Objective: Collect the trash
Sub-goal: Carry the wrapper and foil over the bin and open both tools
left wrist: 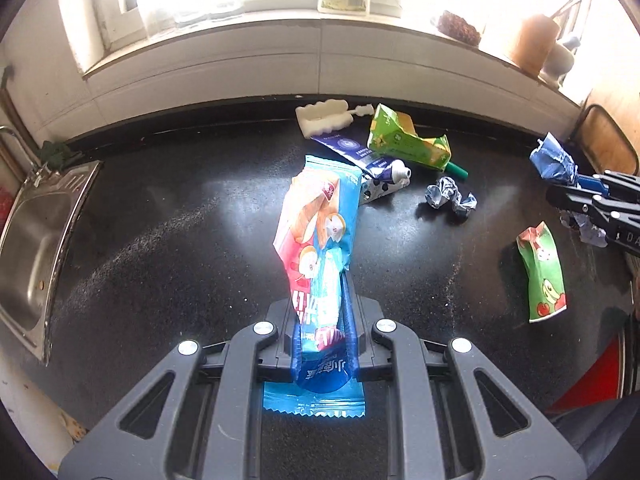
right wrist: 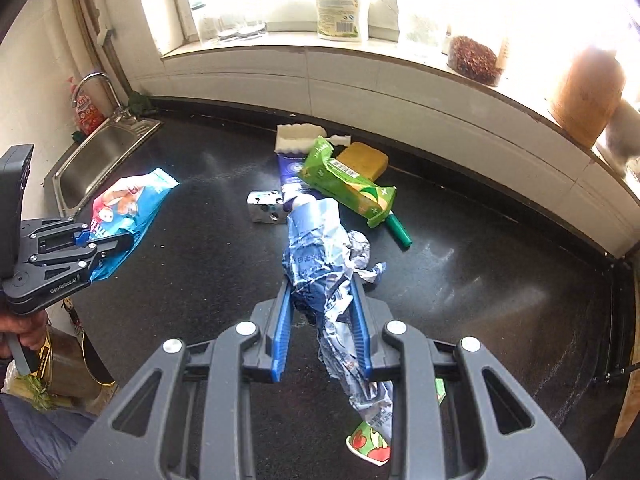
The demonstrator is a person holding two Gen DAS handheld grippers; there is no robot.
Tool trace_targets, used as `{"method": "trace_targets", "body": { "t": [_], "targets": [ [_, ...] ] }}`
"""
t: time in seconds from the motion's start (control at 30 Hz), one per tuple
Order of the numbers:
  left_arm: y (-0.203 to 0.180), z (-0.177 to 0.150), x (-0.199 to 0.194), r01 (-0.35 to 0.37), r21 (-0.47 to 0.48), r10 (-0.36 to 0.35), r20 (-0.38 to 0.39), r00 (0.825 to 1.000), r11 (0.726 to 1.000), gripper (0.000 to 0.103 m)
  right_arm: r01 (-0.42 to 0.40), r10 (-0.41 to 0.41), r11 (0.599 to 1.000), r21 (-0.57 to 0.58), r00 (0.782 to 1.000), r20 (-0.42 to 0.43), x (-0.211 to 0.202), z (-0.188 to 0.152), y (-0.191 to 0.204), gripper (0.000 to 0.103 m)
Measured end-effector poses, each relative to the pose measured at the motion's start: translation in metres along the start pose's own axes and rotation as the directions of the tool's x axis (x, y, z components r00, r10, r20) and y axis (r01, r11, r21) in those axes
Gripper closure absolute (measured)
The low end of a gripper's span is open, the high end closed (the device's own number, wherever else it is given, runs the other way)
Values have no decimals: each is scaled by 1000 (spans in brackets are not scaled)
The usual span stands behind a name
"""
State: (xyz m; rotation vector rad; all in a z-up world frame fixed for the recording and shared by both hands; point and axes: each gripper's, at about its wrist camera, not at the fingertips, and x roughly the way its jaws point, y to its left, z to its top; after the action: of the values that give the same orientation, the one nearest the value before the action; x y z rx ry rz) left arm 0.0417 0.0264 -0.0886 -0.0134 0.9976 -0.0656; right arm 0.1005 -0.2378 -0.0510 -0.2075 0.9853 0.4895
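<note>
My left gripper (left wrist: 325, 280) is shut on a blue and red snack wrapper (left wrist: 320, 232), held up above the black counter (left wrist: 160, 240); from the right wrist view the same gripper (right wrist: 120, 246) and wrapper (right wrist: 128, 204) show at the left. My right gripper (right wrist: 322, 280) is shut on a crumpled blue and silver wrapper (right wrist: 316, 256) that hangs down past its fingers. In the left wrist view that gripper (left wrist: 576, 182) holds the wrapper (left wrist: 554, 160) at the right edge. More trash lies on the counter: a green carton (right wrist: 348, 184), a toothpaste tube (left wrist: 360, 156), a crumpled foil ball (left wrist: 450, 198), a green apple carton (left wrist: 542, 272).
A steel sink (left wrist: 32, 240) is sunk into the counter at the left. A white sponge (left wrist: 324, 118) and a yellow sponge (right wrist: 362, 160) lie near the back wall. Bottles and jars (right wrist: 342, 8) stand on the windowsill. A small patterned box (right wrist: 266, 206) sits mid-counter.
</note>
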Motion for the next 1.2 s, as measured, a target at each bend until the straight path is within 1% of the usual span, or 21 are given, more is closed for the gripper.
{"method": "trace_targets", "body": {
  "t": [0.13,0.27,0.33,0.37,0.4,0.47,0.53,0.57,0.6,0.63,0.67,0.7,0.77,0.8,0.83,0.9,0.97,1.03,1.13,1.17,1.2],
  "targets": [
    [12,-10,-16,-33,-53,34,24,999,998,87,-29,30,998,-55,1000,9,0,7,26,76],
    [41,-34,-38,-87,-142,94,42,995,986,87,-114,116,983,-142,993,8,8,22,77,76],
    [62,-54,-53,-134,-198,145,43,989,971,87,-157,160,969,-191,987,0,13,28,106,76],
    [70,-62,-59,-149,-222,163,43,986,963,87,-192,195,954,-230,981,-12,17,30,130,76],
    [81,-74,-67,-171,-256,188,44,981,952,87,-213,215,944,-250,976,-21,19,32,144,76],
    [100,-96,-80,-219,-312,241,33,970,924,87,-276,274,910,-308,960,-52,26,34,187,76],
    [121,-123,-93,-275,-366,299,9,954,889,87,-329,320,874,-358,944,-86,33,33,224,76],
    [131,-137,-99,-296,-396,320,-4,947,869,87,-364,348,846,-390,931,-112,37,30,252,76],
    [143,-155,-105,-317,-435,341,-25,940,843,87,-388,367,823,-414,921,-134,41,27,271,76],
    [154,-170,-110,-332,-471,354,-44,934,817,87,-422,392,789,-447,905,-163,45,22,298,76],
    [163,-183,-113,-339,-500,359,-59,932,797,87,-445,408,764,-467,894,-185,47,18,317,76],
    [176,-204,-117,-348,-545,364,-84,928,763,87,-473,426,735,-486,880,-211,51,11,338,76],
    [192,-235,-123,-365,-600,374,-116,920,712,87,-520,453,682,-515,853,-261,56,-5,378,76],
    [202,-256,-124,-382,-628,382,-143,913,678,87,-541,461,655,-528,840,-288,59,-14,398,76],
    [209,-271,-125,-391,-644,385,-159,909,658,87,-567,468,623,-539,822,-324,65,-26,421,76],
    [224,-308,-124,-401,-688,379,-195,905,605,87,-601,471,585,-545,799,-374,75,-46,450,76],
    [235,-335,-119,-408,-715,373,-218,902,568,87,-636,466,549,-542,772,-433,91,-69,483,76],
    [248,-364,-108,-406,-741,356,-238,904,535,87,-660,453,529,-533,751,-480,109,-89,507,75],
    [266,-402,-88,-389,-770,329,-245,912,506,87,-671,428,517,-532,741,-518,137,-107,539,75],
    [272,-413,-80,-377,-781,316,-241,918,498,87,-672,410,517,-530,738,-536,151,-115,552,75],
    [278,-423,-71,-366,-792,305,-239,922,488,87,-670,396,518,-531,739,-545,161,-120,560,75]
  ]
}}
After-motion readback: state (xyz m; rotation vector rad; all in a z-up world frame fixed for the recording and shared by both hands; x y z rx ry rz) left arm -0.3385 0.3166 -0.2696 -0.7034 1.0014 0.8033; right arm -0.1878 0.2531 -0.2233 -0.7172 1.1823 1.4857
